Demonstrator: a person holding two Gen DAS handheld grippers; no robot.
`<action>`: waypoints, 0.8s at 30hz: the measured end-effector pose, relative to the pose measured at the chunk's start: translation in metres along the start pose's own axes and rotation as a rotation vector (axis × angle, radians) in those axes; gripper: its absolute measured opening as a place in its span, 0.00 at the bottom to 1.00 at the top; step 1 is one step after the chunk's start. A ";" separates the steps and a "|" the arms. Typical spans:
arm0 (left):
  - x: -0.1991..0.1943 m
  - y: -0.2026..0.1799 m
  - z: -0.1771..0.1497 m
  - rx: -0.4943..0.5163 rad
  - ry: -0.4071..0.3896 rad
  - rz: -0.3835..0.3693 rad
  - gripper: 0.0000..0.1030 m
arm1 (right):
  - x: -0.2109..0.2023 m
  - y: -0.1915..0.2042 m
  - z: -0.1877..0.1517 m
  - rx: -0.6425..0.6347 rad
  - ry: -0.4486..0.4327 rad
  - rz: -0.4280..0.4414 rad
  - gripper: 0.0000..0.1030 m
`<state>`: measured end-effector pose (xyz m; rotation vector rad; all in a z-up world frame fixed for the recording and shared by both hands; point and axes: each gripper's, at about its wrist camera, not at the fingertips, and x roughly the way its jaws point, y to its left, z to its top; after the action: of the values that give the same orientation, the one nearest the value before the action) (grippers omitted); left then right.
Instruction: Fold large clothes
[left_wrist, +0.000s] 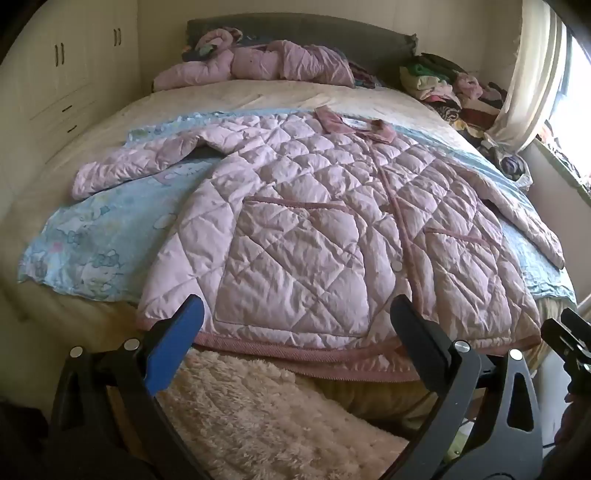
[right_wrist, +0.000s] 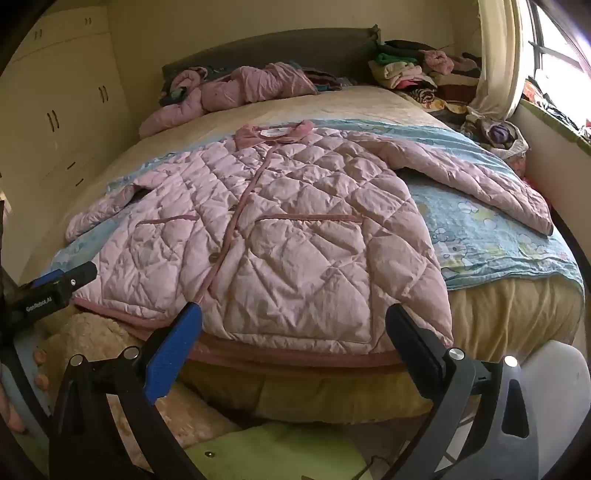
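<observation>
jacket on blanket, on bed

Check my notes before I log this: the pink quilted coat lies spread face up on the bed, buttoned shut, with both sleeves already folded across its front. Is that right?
Not quite. The sleeves are not folded in: the left sleeve and right sleeve both lie stretched out to the sides of the coat. The right wrist view shows it best. The rest stands: it lies spread face up on the bed, closed.
</observation>
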<state>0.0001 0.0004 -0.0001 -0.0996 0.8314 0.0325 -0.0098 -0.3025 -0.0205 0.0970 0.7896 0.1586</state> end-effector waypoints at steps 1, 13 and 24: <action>0.000 0.000 0.000 0.001 -0.002 0.001 0.92 | 0.001 0.001 0.000 -0.014 0.009 -0.021 0.96; 0.001 0.000 0.000 0.009 -0.007 0.002 0.92 | 0.000 -0.001 -0.001 -0.010 -0.002 -0.003 0.96; -0.001 -0.003 0.002 0.013 -0.011 0.006 0.92 | -0.002 0.008 0.000 -0.018 -0.003 -0.010 0.96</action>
<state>0.0008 -0.0025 0.0019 -0.0848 0.8208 0.0328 -0.0122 -0.2953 -0.0179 0.0765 0.7858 0.1563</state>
